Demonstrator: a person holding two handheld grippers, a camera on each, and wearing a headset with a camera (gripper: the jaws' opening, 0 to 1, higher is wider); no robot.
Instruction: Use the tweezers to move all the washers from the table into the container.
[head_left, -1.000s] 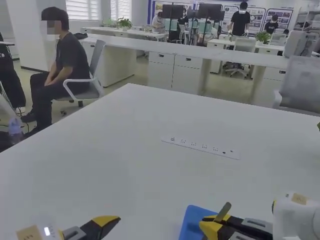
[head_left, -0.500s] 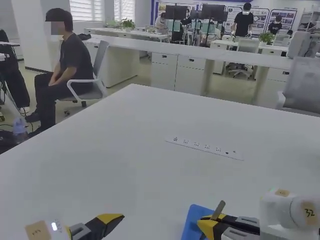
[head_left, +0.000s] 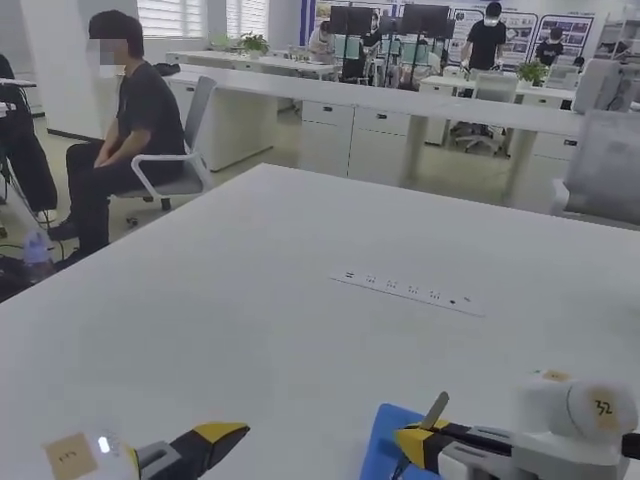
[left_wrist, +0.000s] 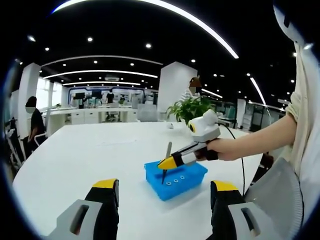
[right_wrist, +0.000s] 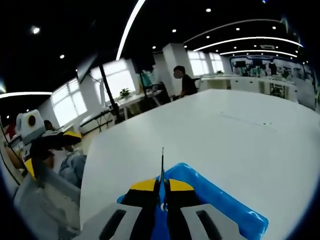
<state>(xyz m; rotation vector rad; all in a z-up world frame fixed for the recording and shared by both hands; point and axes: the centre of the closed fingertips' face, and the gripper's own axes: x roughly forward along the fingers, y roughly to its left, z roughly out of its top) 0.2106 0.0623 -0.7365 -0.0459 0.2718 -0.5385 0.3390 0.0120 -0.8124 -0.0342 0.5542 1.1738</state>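
At the near right, shallow blue container (left_wrist: 185, 189) holding three small ring washers (left_wrist: 176, 179), slim grey tweezers (left_wrist: 168, 150) angled tip-down into it.

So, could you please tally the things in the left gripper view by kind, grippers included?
Yellow-tipped handheld grippers: 2 (left gripper, right gripper)
Thin metal tweezers: 1
Blue plastic container: 1
Small metal ring washers visible in it: 3
Total: 7

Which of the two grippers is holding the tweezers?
The right gripper, shut on the tweezers over the blue container; the left gripper stands open with nothing between its jaws.
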